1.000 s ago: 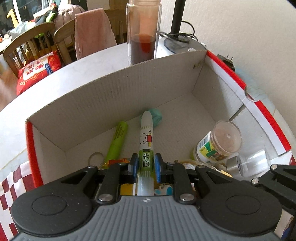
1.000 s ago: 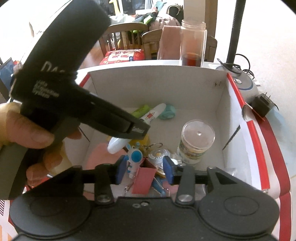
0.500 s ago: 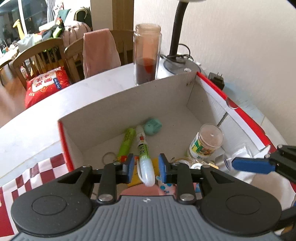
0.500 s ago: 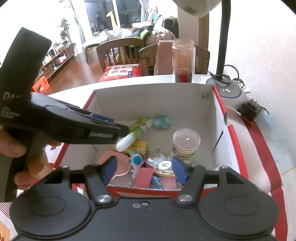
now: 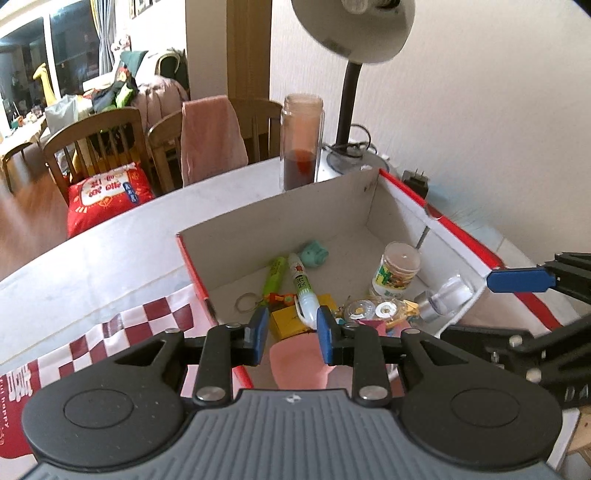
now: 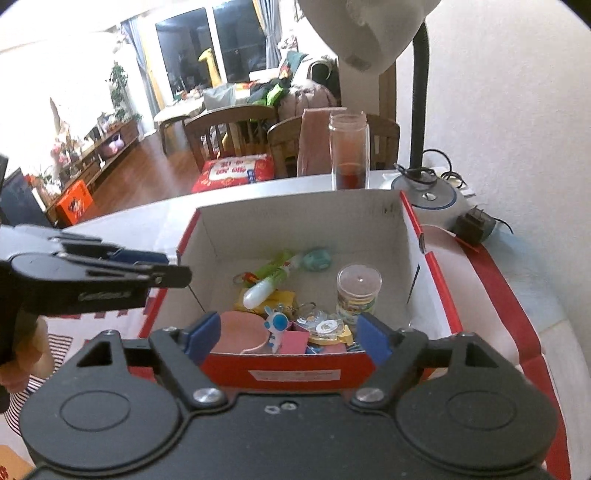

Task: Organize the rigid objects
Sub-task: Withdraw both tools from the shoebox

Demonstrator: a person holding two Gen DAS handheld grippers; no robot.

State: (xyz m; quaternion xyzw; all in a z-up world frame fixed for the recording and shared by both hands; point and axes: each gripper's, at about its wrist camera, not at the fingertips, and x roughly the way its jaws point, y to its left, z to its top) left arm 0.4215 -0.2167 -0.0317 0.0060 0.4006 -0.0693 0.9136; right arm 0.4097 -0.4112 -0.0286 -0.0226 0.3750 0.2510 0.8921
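A red and white cardboard box point(image 5: 443, 221) point(image 6: 295, 373) holds small items. Among them are a white pen point(image 5: 301, 284) point(image 6: 266, 288), a green marker point(image 5: 275, 273), a teal piece point(image 5: 314, 253), a labelled jar point(image 5: 397, 271) point(image 6: 358, 291), a correction tape point(image 5: 376, 310) and a pink round piece point(image 6: 240, 336). My left gripper point(image 5: 291, 332) hovers over the box's near-left corner, slightly open, nothing between its pads. My right gripper point(image 6: 290, 332) hangs before the box's front wall, its jaws opening wide and empty.
Behind the box stand a glass bottle point(image 5: 303, 147) of dark liquid, a desk lamp point(image 5: 354, 29) with its base point(image 6: 428, 195) and a plug adapter point(image 6: 474, 227). A red checkered cloth point(image 5: 110, 332) lies left of the box. Chairs stand beyond the table.
Both grippers have pulled back and up out of the box. The left one let go of the white pen, which now lies in the box. The right jaws have spread much wider.
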